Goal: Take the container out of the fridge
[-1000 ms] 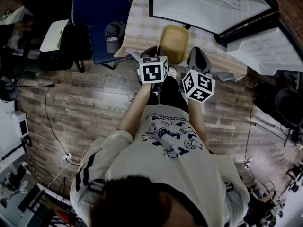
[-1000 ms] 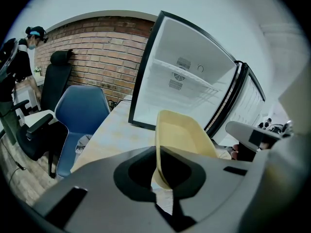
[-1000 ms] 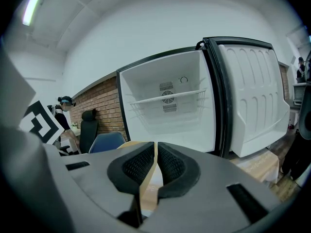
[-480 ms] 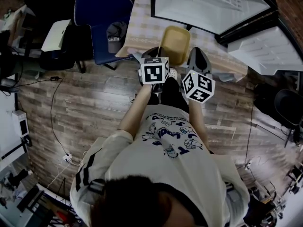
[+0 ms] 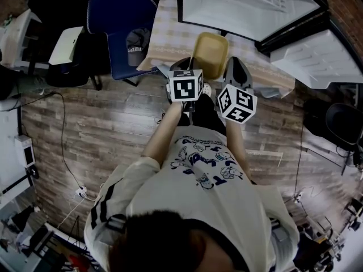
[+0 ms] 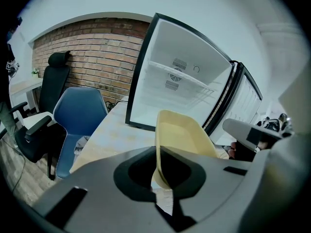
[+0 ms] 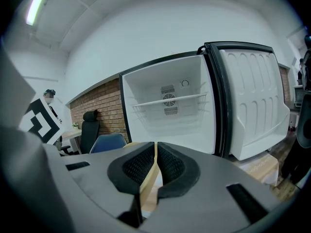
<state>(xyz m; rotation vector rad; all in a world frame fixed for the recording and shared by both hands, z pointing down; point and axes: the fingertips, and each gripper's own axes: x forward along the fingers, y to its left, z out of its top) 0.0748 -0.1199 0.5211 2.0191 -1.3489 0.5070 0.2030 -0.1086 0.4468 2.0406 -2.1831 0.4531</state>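
Observation:
A shallow yellow container (image 5: pixel 209 52) is held over the checked tabletop (image 5: pixel 170 35), in front of the open fridge (image 5: pixel 244 7). My left gripper (image 5: pixel 187 67) is shut on its near left rim; in the left gripper view the yellow container (image 6: pixel 182 135) rises from between the jaws of my left gripper (image 6: pixel 158 152). My right gripper (image 5: pixel 233 71) is shut on the right rim, and the yellow container's edge (image 7: pixel 149 181) shows as a thin strip in my right gripper (image 7: pixel 155 152). The fridge interior (image 7: pixel 167 110) is white with one wire shelf and holds nothing I can see.
The fridge door (image 5: pixel 315 61) hangs open to the right. A blue chair (image 5: pixel 122 24) with a dark cap (image 5: pixel 136 43) on it stands left of the table. A black office chair (image 6: pixel 34 130) is further left. Cables lie on the wood floor (image 5: pixel 102 135).

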